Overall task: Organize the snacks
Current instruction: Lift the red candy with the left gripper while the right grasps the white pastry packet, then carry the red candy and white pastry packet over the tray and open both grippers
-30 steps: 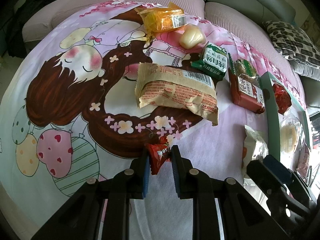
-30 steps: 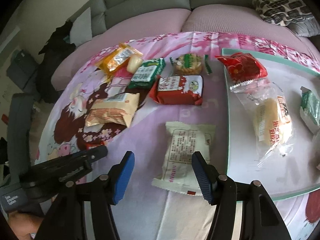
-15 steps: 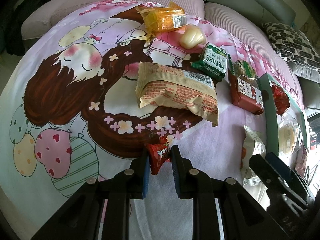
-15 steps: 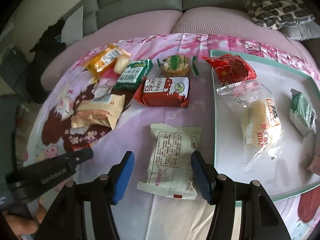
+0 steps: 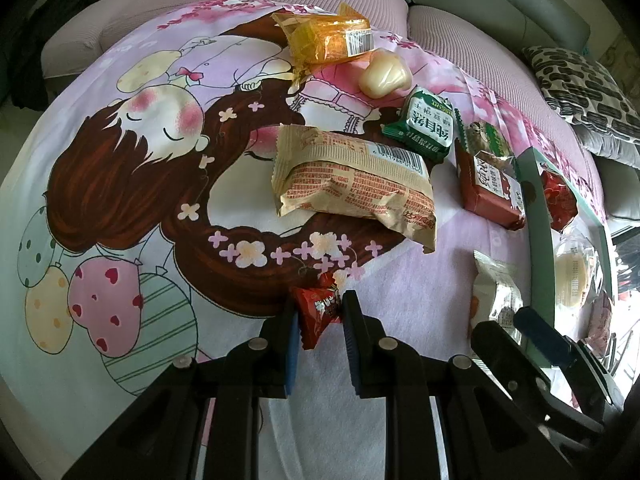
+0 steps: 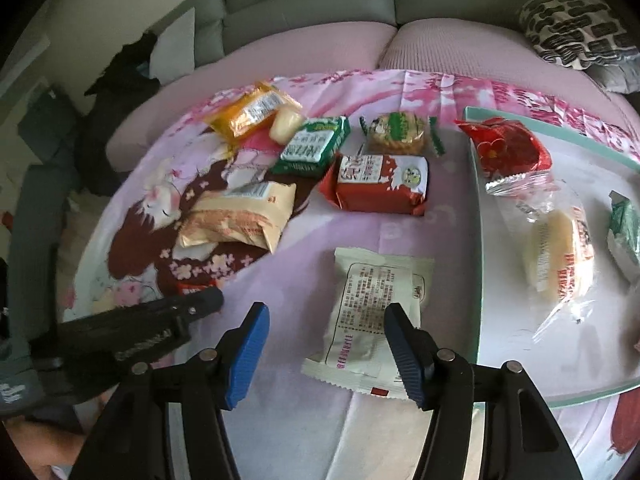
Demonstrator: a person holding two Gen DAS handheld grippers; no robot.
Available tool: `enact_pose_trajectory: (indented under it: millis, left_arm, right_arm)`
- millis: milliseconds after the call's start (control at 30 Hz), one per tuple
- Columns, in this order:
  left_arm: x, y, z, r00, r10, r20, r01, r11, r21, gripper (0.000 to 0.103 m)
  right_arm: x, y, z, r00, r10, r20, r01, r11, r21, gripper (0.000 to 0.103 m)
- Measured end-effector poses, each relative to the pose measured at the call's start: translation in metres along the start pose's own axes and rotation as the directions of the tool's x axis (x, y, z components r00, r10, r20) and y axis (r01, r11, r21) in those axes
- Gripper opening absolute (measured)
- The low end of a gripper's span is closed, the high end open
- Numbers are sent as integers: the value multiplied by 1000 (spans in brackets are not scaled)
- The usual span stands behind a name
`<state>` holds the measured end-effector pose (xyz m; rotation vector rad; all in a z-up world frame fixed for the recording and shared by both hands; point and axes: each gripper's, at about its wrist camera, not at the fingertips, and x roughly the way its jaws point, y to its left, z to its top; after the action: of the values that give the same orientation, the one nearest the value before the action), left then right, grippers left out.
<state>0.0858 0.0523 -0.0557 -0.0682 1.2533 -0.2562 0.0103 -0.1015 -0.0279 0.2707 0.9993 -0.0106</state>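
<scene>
My left gripper [image 5: 318,312] is shut on a small red candy packet [image 5: 320,309] just above the cartoon cloth. It shows from the side in the right wrist view [image 6: 192,308]. My right gripper [image 6: 326,316] is open and empty, low over the cloth, its right finger above a white snack packet [image 6: 374,320]. That packet also shows in the left wrist view [image 5: 498,296]. A pale green tray [image 6: 520,344] on the right holds a red packet [image 6: 504,150], a clear-wrapped bun [image 6: 560,252] and a green packet [image 6: 626,224].
Loose on the cloth: a beige packet [image 6: 236,220], a red box packet [image 6: 380,186], a green-white packet [image 6: 312,148], a round cookie pack [image 6: 396,132], an orange packet [image 6: 252,114] and a pale sweet [image 6: 285,125]. A sofa with a patterned cushion [image 6: 576,26] stands behind.
My right gripper has shifted forward and right, so its right finger now overlaps the white packet. My left gripper keeps hold of the red candy packet with little movement.
</scene>
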Motion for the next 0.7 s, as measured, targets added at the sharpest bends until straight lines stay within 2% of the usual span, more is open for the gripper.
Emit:
enact_pose_trajectory:
  millis: [133, 300, 500, 600, 700]
  left_arm:
    - [0, 0, 0, 1000, -1, 0, 1, 1000, -2, 21]
    - [0, 1, 0, 1000, -9, -1, 9, 1000, -4, 21]
    - [1, 3, 0, 1000, -18, -4, 18, 1000, 6, 21]
    - [1, 2, -1, 1000, -19, -5, 19, 1000, 16, 21]
    - [-2, 2, -1, 999, -31, 5, 31, 999, 21, 21]
  right_arm:
    - [-3, -8, 0, 998, -61, 7, 60, 998, 23, 63]
    - [7, -15, -2, 997, -64, -45, 66, 996, 53, 64]
    - [20, -4, -1, 993, -103, -62, 104, 994, 15, 65]
    - [23, 0, 0, 989, -132, -65, 133, 991, 9, 55]
    - [20, 0, 0, 991, -121, -55, 122, 992, 19, 55]
